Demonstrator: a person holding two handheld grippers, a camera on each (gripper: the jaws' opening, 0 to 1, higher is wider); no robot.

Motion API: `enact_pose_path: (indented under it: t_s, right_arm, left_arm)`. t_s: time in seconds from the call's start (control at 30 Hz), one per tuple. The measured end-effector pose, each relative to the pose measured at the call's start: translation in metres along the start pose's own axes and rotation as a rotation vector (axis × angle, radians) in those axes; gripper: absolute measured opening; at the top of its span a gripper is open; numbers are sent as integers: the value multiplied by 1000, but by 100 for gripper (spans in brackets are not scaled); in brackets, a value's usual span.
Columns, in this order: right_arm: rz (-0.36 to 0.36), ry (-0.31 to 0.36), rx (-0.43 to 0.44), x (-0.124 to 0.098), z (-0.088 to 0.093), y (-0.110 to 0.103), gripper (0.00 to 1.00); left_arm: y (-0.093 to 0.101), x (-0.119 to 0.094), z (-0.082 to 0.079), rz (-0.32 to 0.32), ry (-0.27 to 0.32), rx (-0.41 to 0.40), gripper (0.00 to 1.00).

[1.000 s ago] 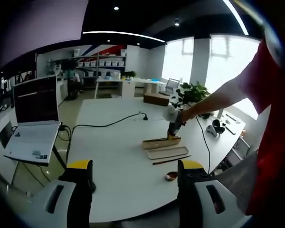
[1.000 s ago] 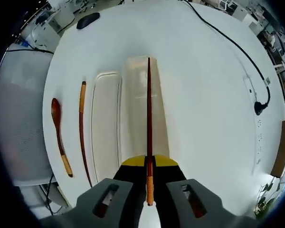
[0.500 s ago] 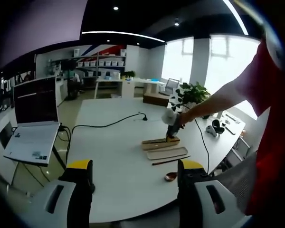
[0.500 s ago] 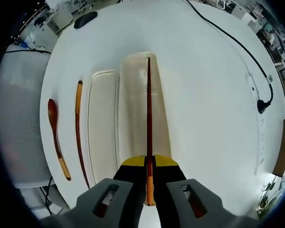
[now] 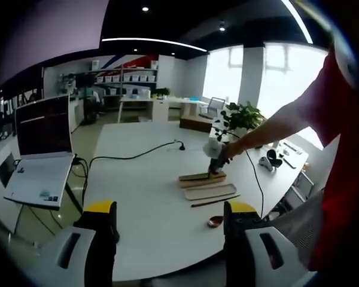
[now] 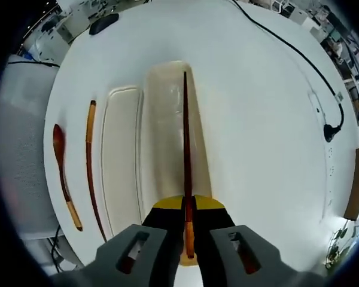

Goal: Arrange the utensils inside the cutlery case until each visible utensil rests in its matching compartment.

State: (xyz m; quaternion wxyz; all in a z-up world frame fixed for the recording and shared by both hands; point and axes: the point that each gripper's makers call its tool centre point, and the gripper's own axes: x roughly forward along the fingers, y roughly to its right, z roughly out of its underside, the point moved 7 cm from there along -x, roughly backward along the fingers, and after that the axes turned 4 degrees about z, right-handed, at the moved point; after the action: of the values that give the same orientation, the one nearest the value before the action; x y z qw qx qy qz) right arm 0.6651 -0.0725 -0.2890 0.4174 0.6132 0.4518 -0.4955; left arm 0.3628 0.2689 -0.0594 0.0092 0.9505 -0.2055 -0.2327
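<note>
In the right gripper view the right gripper (image 6: 188,218) is closed tight on a dark red chopstick (image 6: 185,155), pinching it near its orange butt end, which sits between the jaws. The stick runs straight forward from the fingertips, its long axis in line with the jaws and with the length of the cutlery case (image 6: 170,137) ahead of them. The tip lies over the far end of the case, and the shaft runs a little toward the case's right wall rather than down its centre. Whether the stick already touches the case floor I cannot tell. Because stick and case are parallel, the coming move looks like a simple lowering and release, with no turning needed.

Just left of the case lies its lid (image 6: 121,167), then a second chopstick (image 6: 88,161) and, furthest left, a wooden spoon (image 6: 61,161), all lying roughly parallel on the white table (image 6: 263,137).

The left gripper (image 5: 167,209) hangs well back from the work, open and empty, so the right gripper (image 5: 215,156) is far nearer the case (image 5: 201,177) than the left
</note>
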Motion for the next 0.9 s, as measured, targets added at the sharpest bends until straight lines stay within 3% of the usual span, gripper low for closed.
enact_pose_path:
  t_s: [0.43, 0.67, 0.9]
  right_arm:
    - [34, 50, 43, -14, 0, 4, 6]
    - [65, 78, 56, -37, -2, 0, 7]
    - [105, 101, 59, -61, -7, -18, 9]
  left_arm:
    - [1, -1, -7, 10, 9, 19, 75]
    - [7, -7, -10, 24, 38, 30, 75]
    - [5, -15, -13, 24, 58, 26, 75]
